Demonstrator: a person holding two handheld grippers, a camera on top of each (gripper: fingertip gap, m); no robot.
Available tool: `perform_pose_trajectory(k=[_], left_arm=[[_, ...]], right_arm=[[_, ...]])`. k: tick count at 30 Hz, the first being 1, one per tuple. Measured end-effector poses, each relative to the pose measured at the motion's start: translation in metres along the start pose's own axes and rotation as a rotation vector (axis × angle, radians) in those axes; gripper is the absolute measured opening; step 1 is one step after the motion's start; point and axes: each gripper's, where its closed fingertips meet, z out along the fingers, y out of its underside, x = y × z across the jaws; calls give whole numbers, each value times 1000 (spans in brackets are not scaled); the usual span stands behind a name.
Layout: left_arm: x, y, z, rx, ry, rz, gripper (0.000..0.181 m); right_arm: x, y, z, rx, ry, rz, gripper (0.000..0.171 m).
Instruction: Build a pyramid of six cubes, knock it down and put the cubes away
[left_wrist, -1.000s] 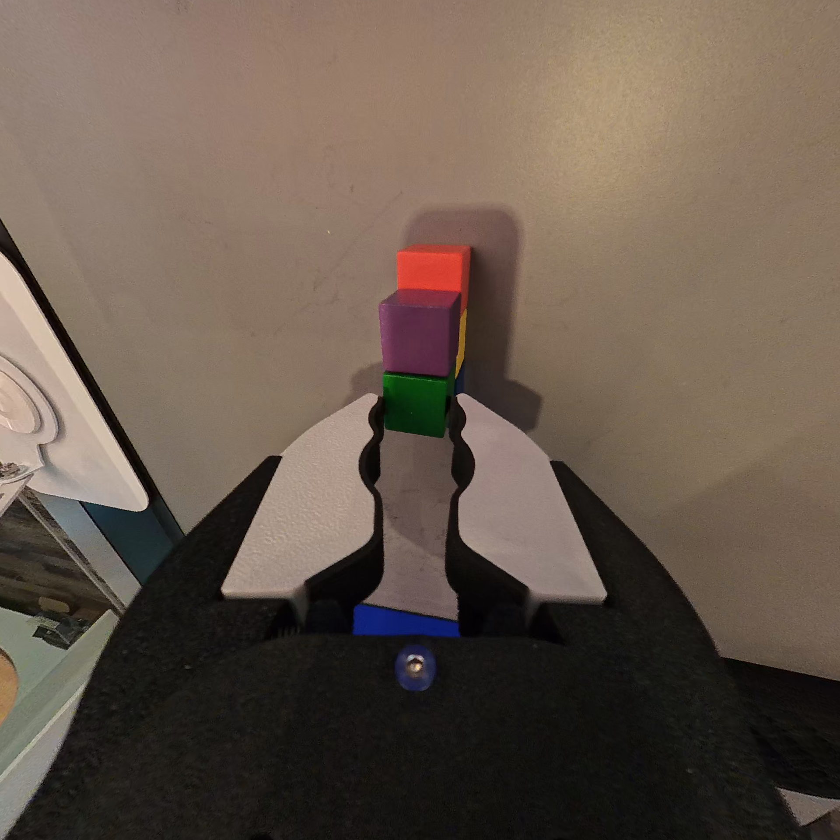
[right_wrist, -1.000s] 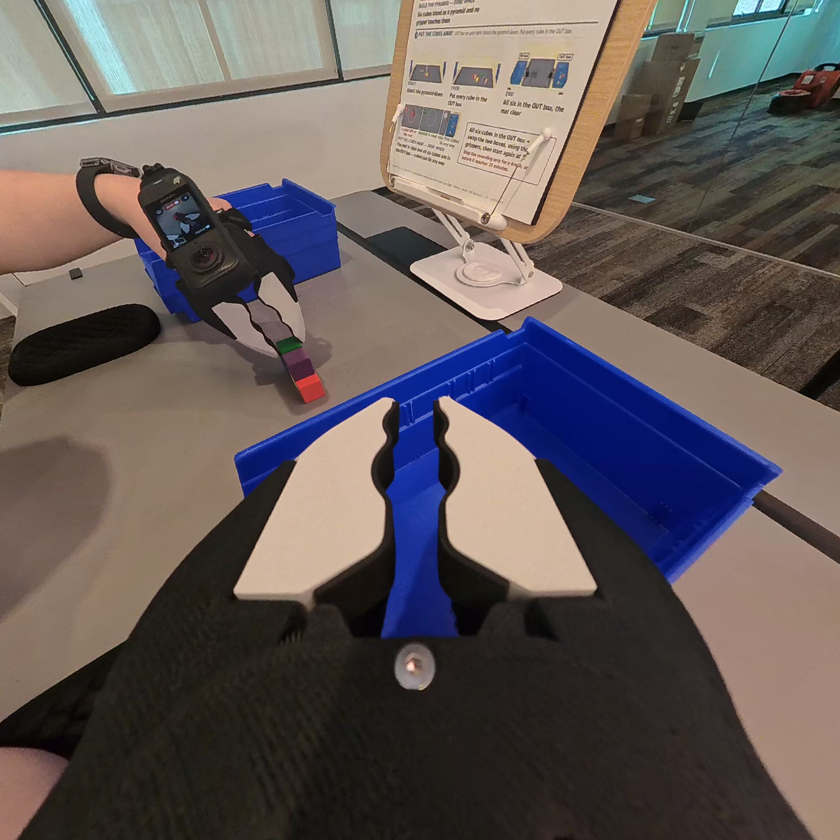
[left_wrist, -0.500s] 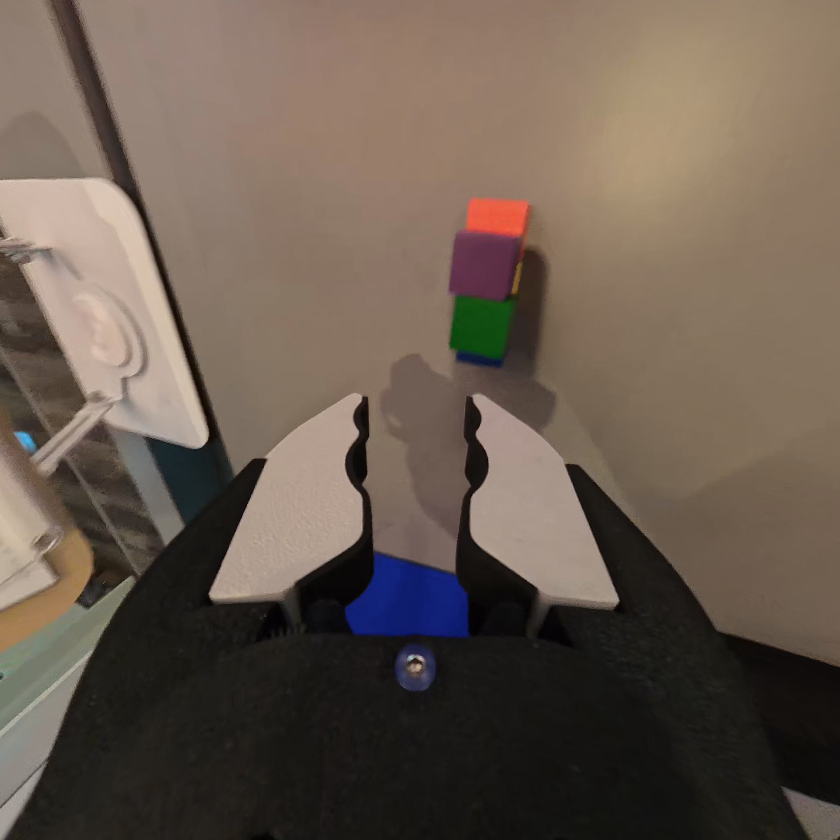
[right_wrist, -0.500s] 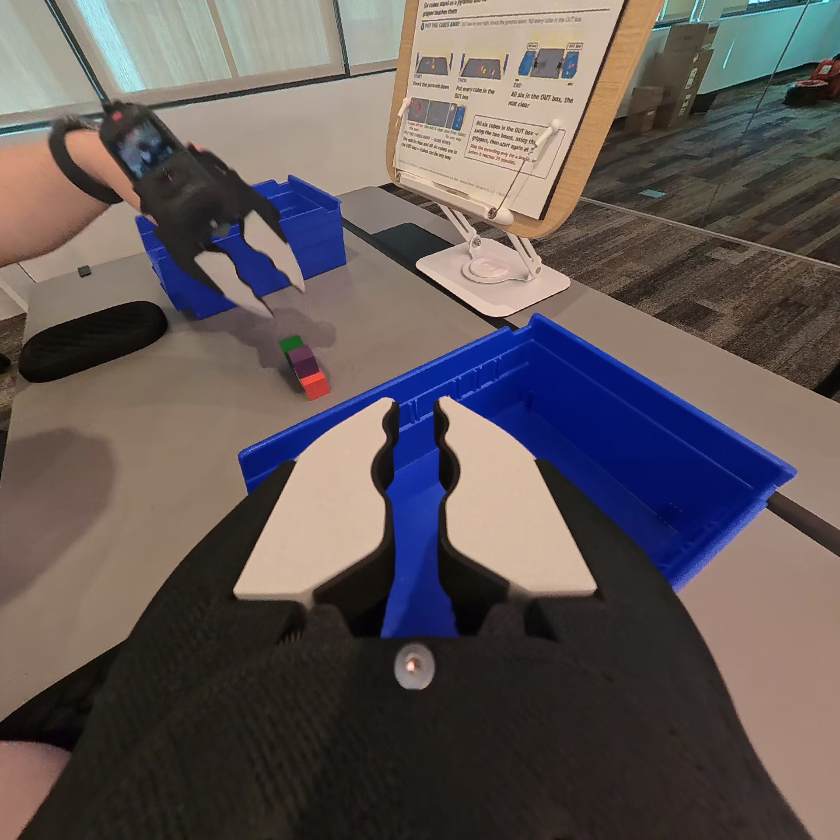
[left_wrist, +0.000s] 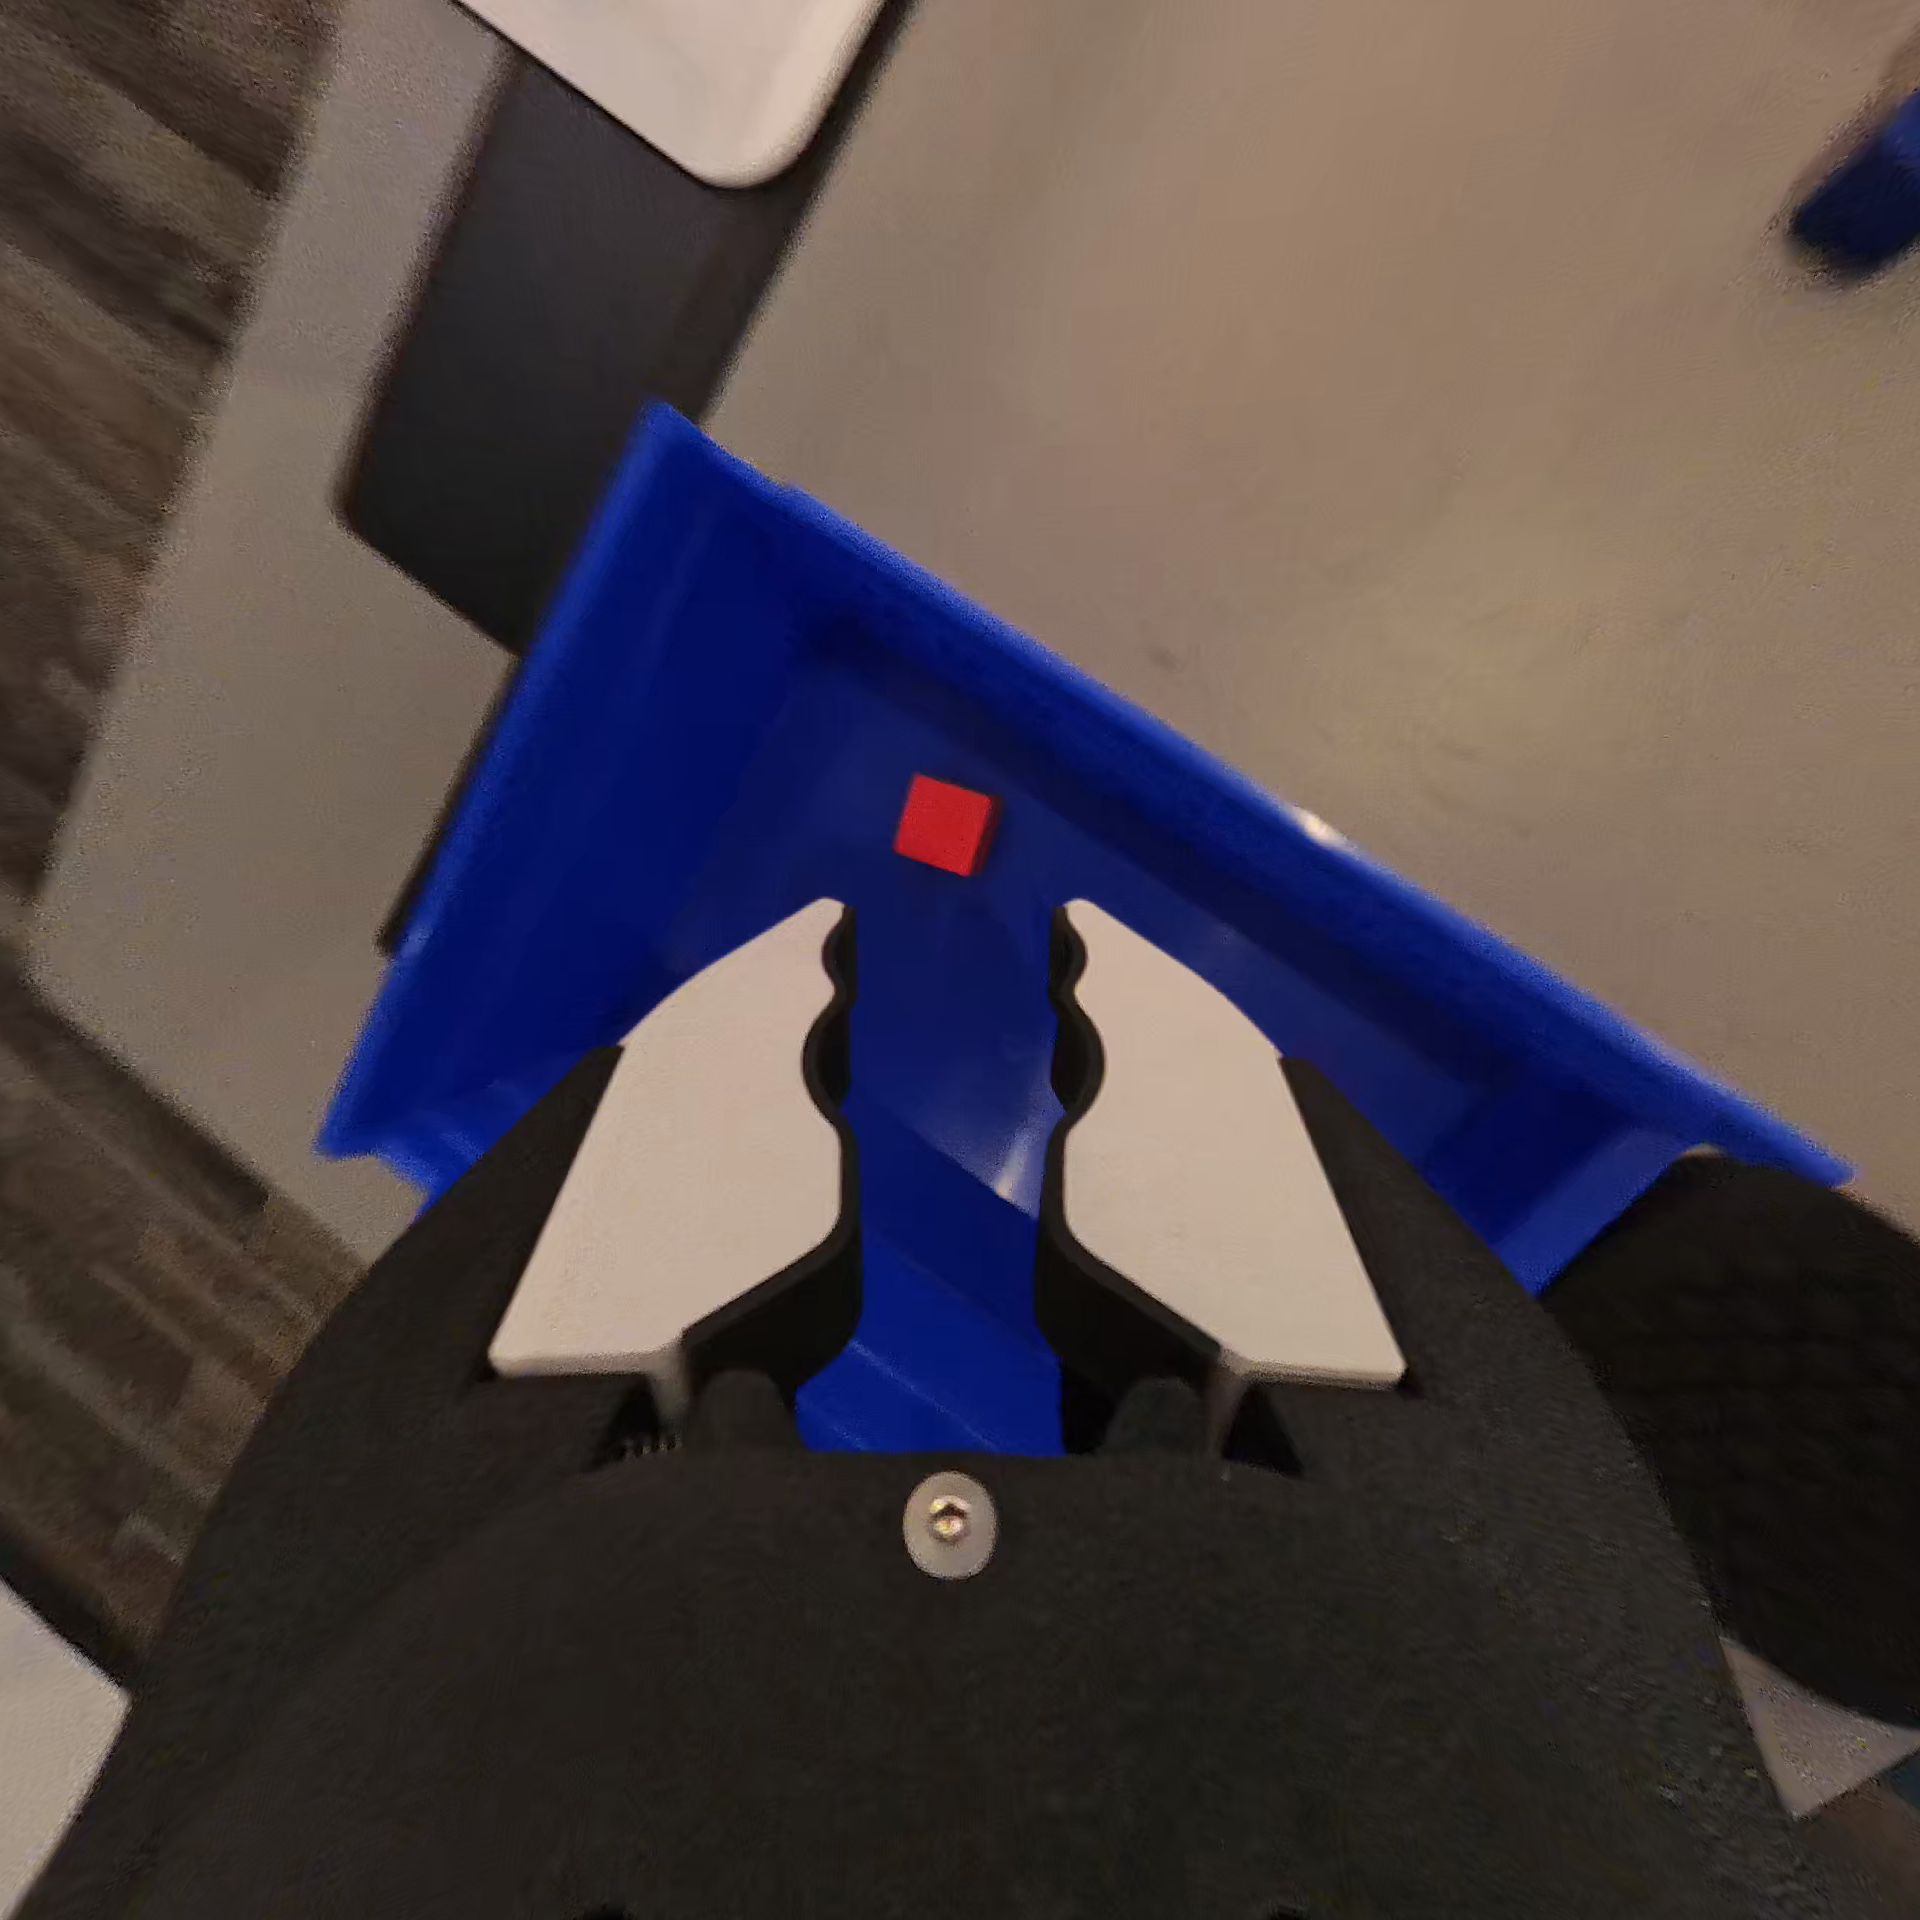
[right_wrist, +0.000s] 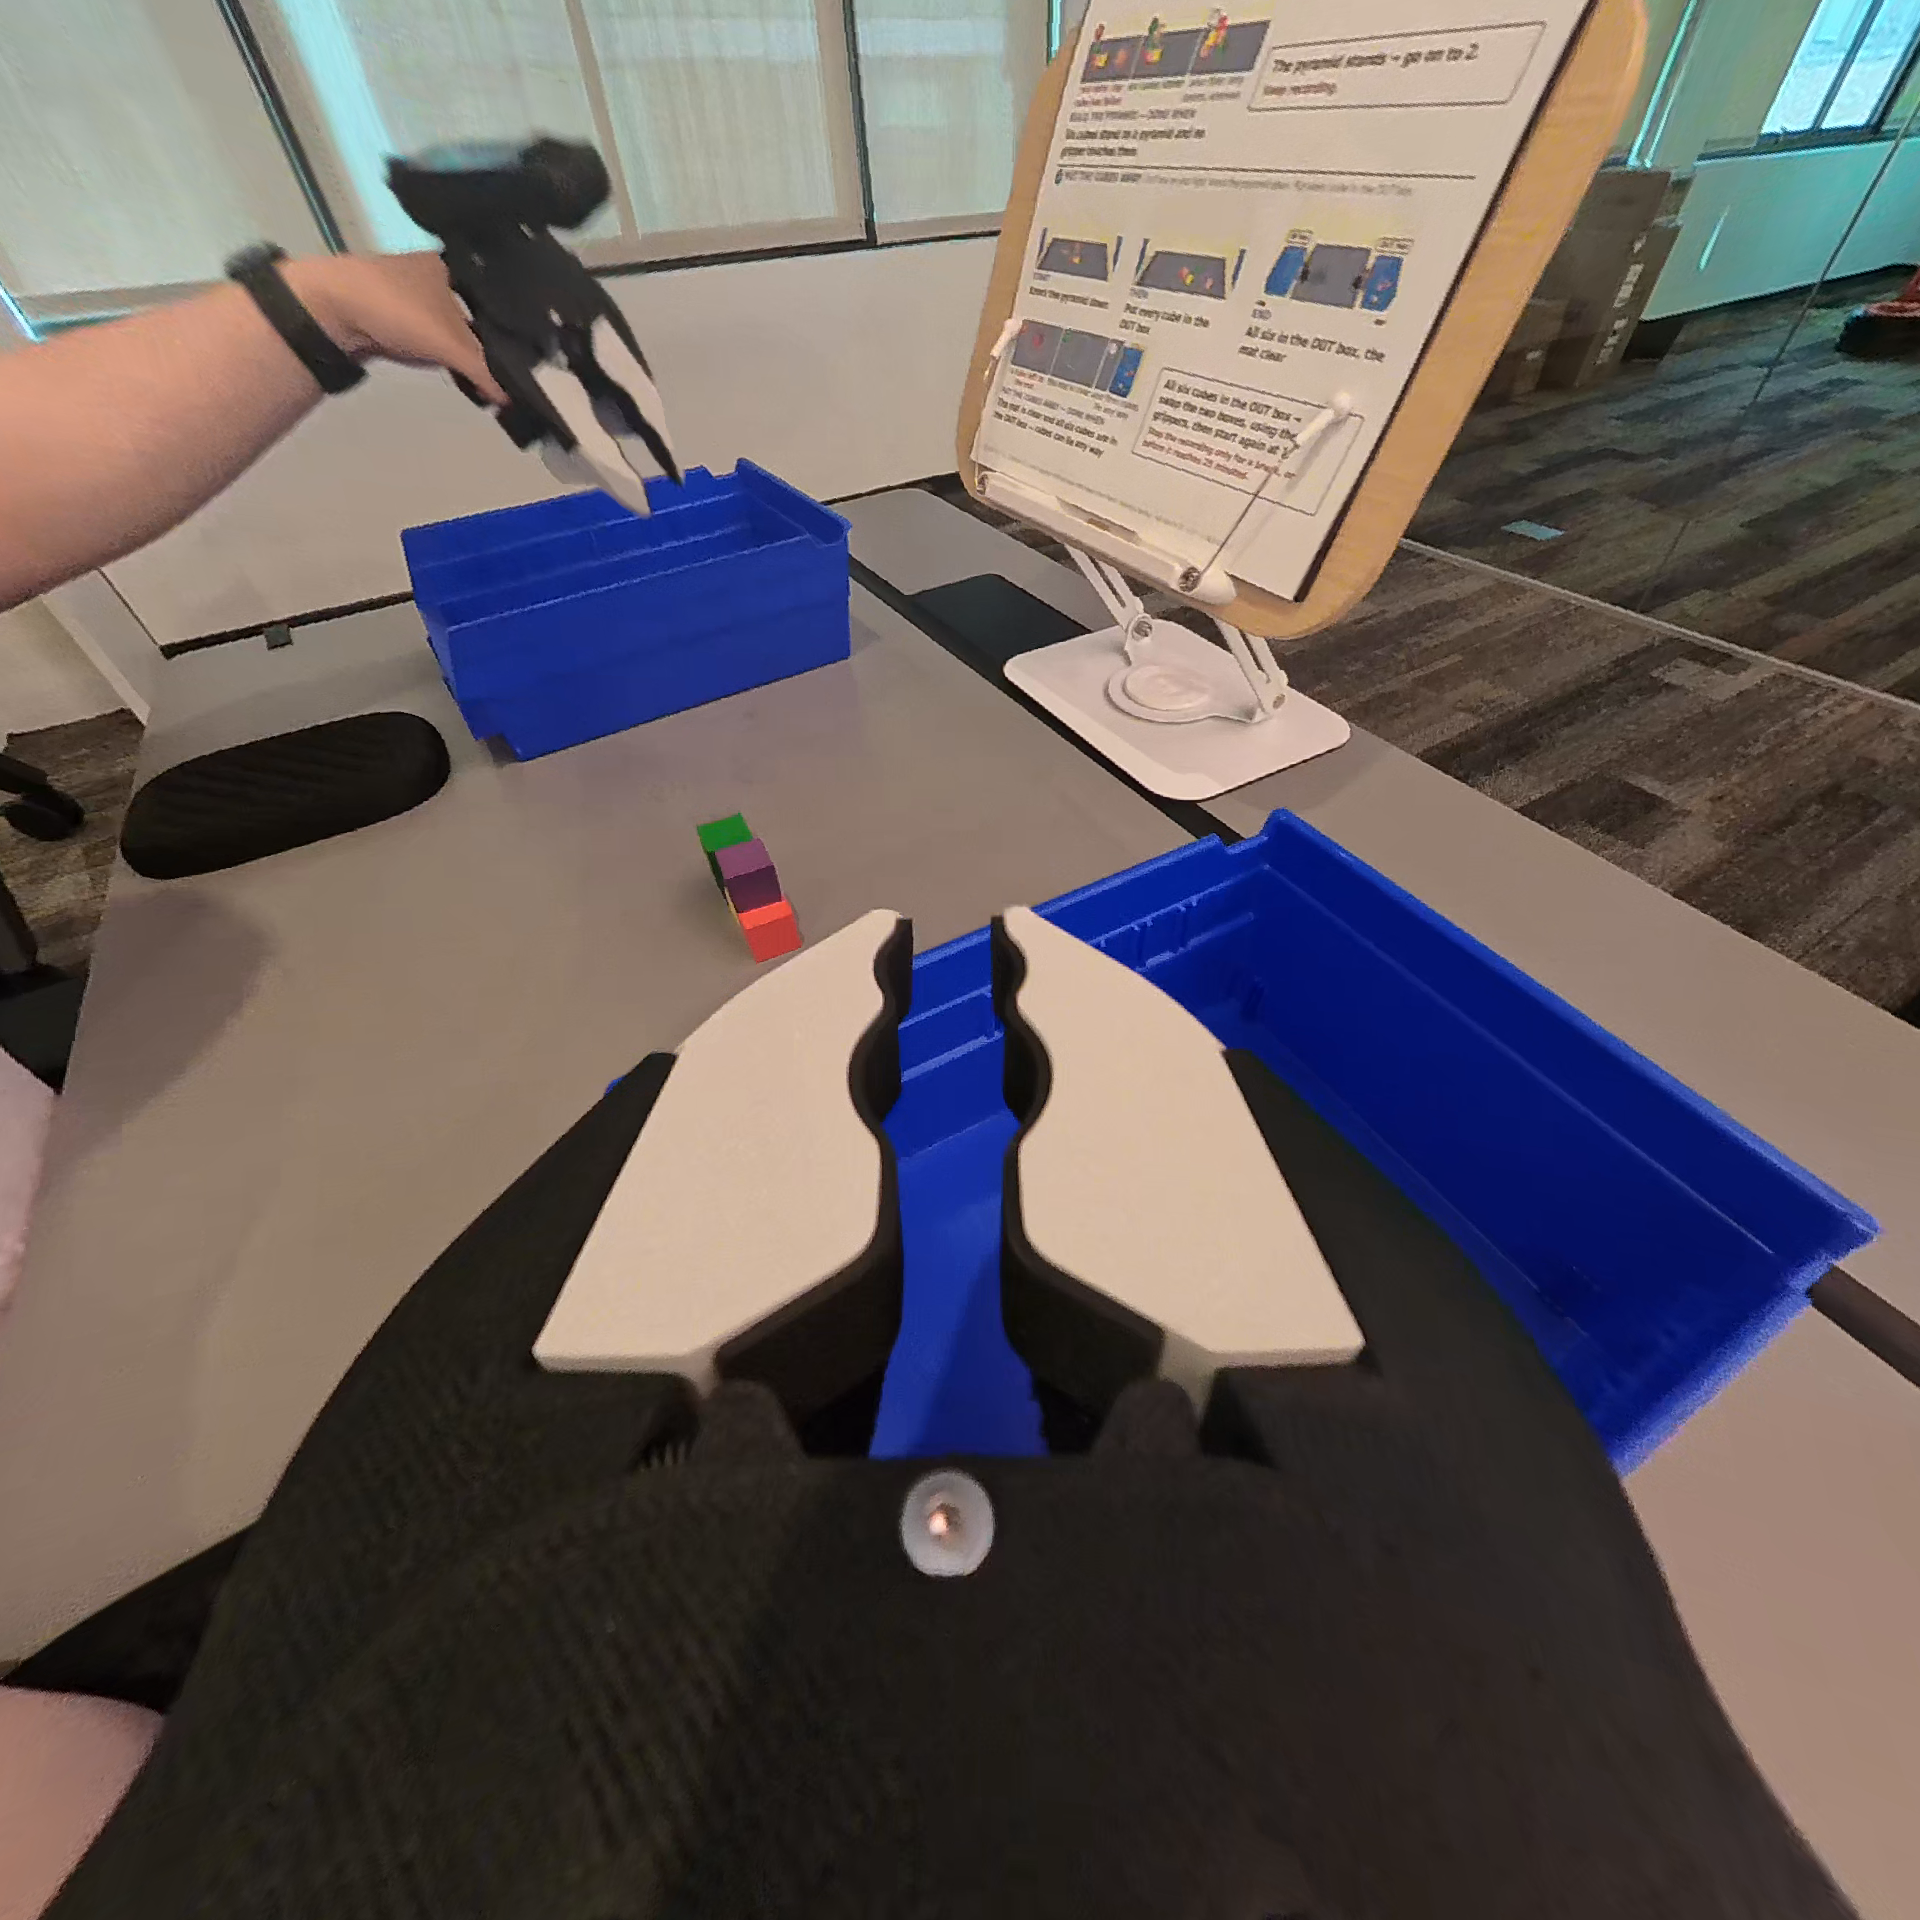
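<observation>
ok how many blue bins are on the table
2. One blue bin is at the table's far side, under the left gripper, with a red cube inside. The other bin is close, just below the right gripper. None appears hidden.

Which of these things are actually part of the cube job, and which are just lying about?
Part of the job:
- cube stack
- red cube inside the far blue bin
- near blue bin
- left hand-held gripper
- right hand-held gripper

Just lying about:
- instruction board on its stand
- black pad

Red cube (left_wrist: 943, 821) in bin; green (right_wrist: 723, 834), purple (right_wrist: 751, 871), orange (right_wrist: 771, 928) cubes on table.
</observation>
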Motion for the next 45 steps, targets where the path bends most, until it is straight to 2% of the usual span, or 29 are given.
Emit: perform_pose_trajectory(k=[4, 8, 14, 19, 21, 23, 25, 27, 30, 33, 36, 40, 43, 45], left_arm=[[7, 25, 54, -32, 78, 110, 39], [2, 31, 88, -72, 107, 103, 43], [-6, 27, 108, -64, 129, 79, 44], [-5, 34, 116, -127, 139, 55, 29], [-5, 35, 115, -138, 138, 45, 28], [-7, 36, 109, -160, 122, 45, 28], [-16, 34, 87, -162, 75, 57, 28], [-30, 20, 47, -127, -10, 73, 28], [-35, -26, -36, 1, -105, 91, 28], [-5, -83, -95, 107, -142, 191, 28], [52, -132, -105, 172, -113, 313, 28], [136, -177, -65, 224, 22, 387, 28], [187, -184, -16, 167, 131, 471, 28], [203, -180, 16, 95, 137, 516, 28]], right_arm=[[-5, -4, 1, 19, -23, -5, 15], [-3, -4, -2, 36, -16, 13, 15], [0, 1, -3, 21, -3, 29, 15], [2, 3, -3, 11, -2, 29, 15], [3, 5, -5, 9, 3, 32, 15], [3, 5, -8, 18, 7, 36, 15], [3, 2, -13, 38, 10, 36, 15], [2, -1, -17, 60, 12, 34, 15], [2, -6, -19, 77, 14, 26, 15], [0, -7, -16, 71, 7, 13, 15], [-2, -7, -12, 54, 2, 5, 15], [-4, -5, -10, 39, -2, 0, 15], [-8, -7, -11, 51, -12, -5, 15], [-9, -9, -11, 59, -15, -9, 15]])
